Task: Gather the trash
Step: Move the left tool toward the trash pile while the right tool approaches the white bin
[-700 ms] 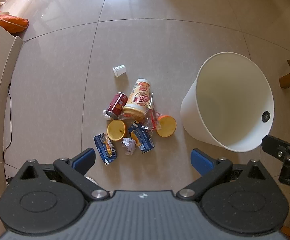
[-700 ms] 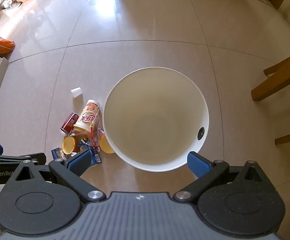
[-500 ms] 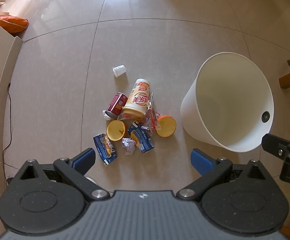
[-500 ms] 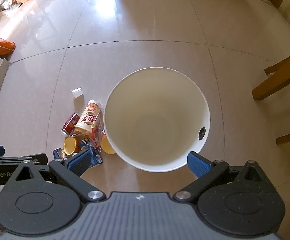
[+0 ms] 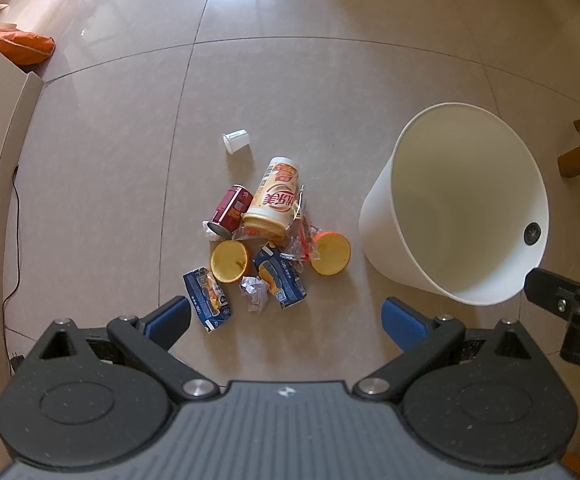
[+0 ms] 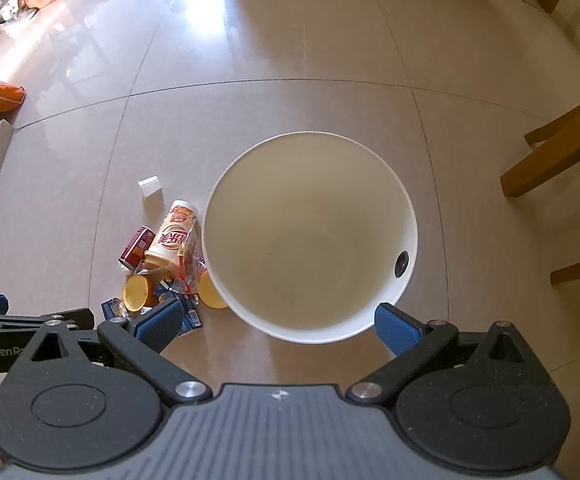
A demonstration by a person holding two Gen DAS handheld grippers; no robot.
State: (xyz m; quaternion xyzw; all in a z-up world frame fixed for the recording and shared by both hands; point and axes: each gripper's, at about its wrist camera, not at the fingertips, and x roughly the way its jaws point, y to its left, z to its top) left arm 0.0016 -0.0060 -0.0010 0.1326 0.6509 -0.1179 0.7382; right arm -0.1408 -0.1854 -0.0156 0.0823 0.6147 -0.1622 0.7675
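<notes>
From the left wrist camera, the left gripper [image 5: 285, 318] hangs over a tiled floor [image 5: 314, 92] with its blue-padded jaws spread wide and nothing between them. Below it lies a small heap of trash: a tall yellow cup [image 5: 273, 205] on its side, touching a red can [image 5: 229, 211] to its left; two orange halves [image 5: 229, 261] [image 5: 332, 254]; two blue cartons [image 5: 207, 299] [image 5: 282, 280]; a crumpled paper ball [image 5: 254, 293] between the cartons; and a clear wrapper [image 5: 301, 236] with red print. A small white cup [image 5: 235, 141] lies apart, farther up the floor. A white bin [image 5: 378, 216] stands just right of the heap, empty inside. Part of the right gripper [image 5: 570, 316] shows at the right edge.

From the right wrist camera, the right gripper [image 6: 277, 324] hovers above the bin [image 6: 217, 280], jaws likewise wide apart and holding nothing. The heap sits against the bin's left side, with the yellow cup [image 6: 171, 236], the red can [image 6: 135, 248] and an orange half [image 6: 135, 292] visible. Wooden chair legs [image 6: 554, 152] stand to the right.
</notes>
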